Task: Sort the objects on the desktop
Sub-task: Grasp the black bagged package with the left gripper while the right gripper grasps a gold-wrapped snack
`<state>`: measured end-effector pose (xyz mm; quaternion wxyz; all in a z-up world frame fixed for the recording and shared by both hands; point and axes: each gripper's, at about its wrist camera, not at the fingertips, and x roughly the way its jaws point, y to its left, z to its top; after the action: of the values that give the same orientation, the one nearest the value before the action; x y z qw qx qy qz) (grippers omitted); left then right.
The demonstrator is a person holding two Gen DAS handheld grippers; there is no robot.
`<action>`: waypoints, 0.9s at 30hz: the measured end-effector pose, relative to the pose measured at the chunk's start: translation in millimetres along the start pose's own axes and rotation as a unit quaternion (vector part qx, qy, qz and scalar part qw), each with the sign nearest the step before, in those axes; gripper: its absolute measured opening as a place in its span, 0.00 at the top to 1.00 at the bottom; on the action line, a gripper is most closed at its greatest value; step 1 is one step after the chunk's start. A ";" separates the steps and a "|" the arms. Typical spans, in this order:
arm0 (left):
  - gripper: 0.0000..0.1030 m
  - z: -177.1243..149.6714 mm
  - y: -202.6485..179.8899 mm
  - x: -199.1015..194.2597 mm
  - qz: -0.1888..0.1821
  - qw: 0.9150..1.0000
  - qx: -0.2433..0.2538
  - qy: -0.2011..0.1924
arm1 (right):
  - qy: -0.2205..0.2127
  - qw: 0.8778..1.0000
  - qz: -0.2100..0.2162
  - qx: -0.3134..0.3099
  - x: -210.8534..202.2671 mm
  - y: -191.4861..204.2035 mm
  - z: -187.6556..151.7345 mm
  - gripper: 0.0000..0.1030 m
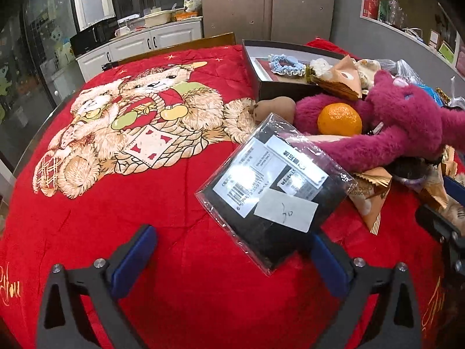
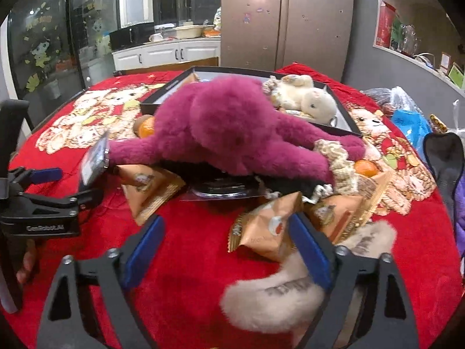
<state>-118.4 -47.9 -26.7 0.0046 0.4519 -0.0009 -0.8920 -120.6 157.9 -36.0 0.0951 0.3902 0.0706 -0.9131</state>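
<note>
My left gripper [image 1: 232,250] is open; the corner of a black packet in a clear sleeve [image 1: 273,186] lies by its right finger, propped on the pile. A magenta plush [image 1: 407,122] lies across an orange [image 1: 339,118] and snack packets. It also shows in the right wrist view [image 2: 232,133], in front of a black box [image 2: 343,116] holding a white plush [image 2: 314,101]. My right gripper [image 2: 229,238] is open above the red cloth, with an orange snack packet [image 2: 261,232] and a beige furry item [image 2: 276,299] by its right finger. The left gripper [image 2: 49,192] shows at the left.
A red bear-print blanket [image 1: 116,203] covers the table. The black box [image 1: 279,84] also holds a blue scrunchie [image 1: 283,64]. A potato [image 1: 273,109] lies by the box. Plastic bags [image 2: 407,116] and a second orange [image 2: 365,167] lie at the right. Kitchen counter and fridge stand behind.
</note>
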 end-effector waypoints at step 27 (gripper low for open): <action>0.67 -10.2 -24.9 -18.1 -0.017 0.997 0.061 -0.032 | -0.017 0.999 0.031 0.021 -19.8 -23.2 1.0 0.65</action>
<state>-99.7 -22.8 -18.3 -0.0381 0.4223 -0.0475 -0.9044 -113.2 182.6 -19.7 0.1164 0.3784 0.0379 -0.9175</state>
